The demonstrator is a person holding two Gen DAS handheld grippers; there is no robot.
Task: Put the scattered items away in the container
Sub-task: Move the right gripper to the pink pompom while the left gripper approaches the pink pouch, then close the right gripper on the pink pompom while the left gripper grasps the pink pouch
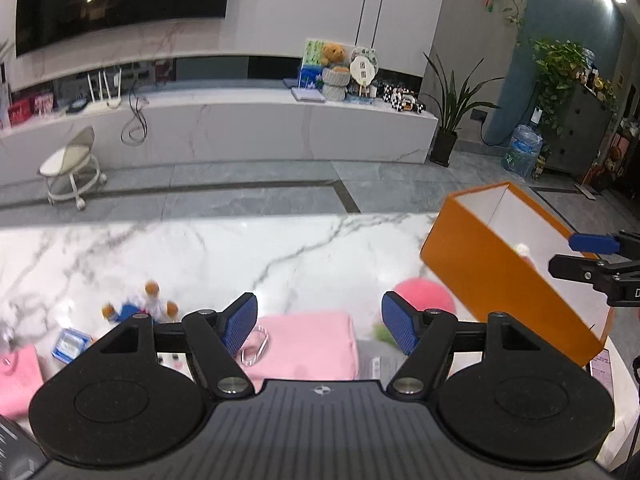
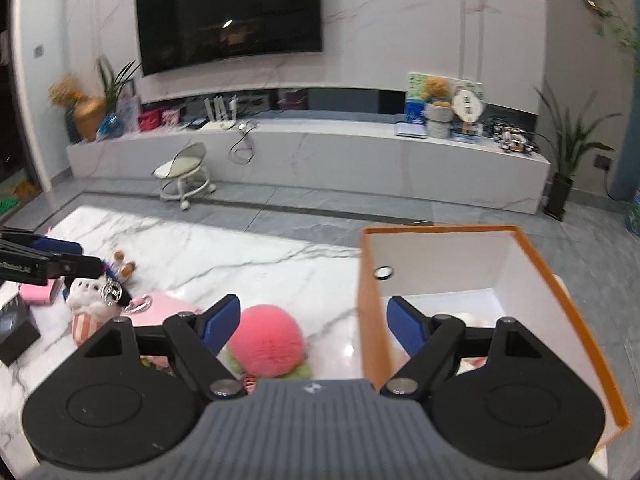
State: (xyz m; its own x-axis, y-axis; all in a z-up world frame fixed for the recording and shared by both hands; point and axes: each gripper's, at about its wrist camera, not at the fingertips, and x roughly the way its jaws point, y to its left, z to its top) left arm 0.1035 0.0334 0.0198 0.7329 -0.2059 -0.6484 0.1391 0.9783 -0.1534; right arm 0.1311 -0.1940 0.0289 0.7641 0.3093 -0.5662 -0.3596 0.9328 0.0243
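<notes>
An orange box with a white inside stands on the marble table at the right; in the right wrist view it holds some pale items. My left gripper is open and empty above a pink pouch with a clear clip. My right gripper is open and empty, straddling the box's near wall, with a pink fluffy ball just left of it. The ball also shows in the left wrist view. A small bear figure lies to the left.
A small blue-rimmed box and another pink item lie at the left. A striped plush with a keyring and a black box sit at the table's left. A phone lies by the orange box.
</notes>
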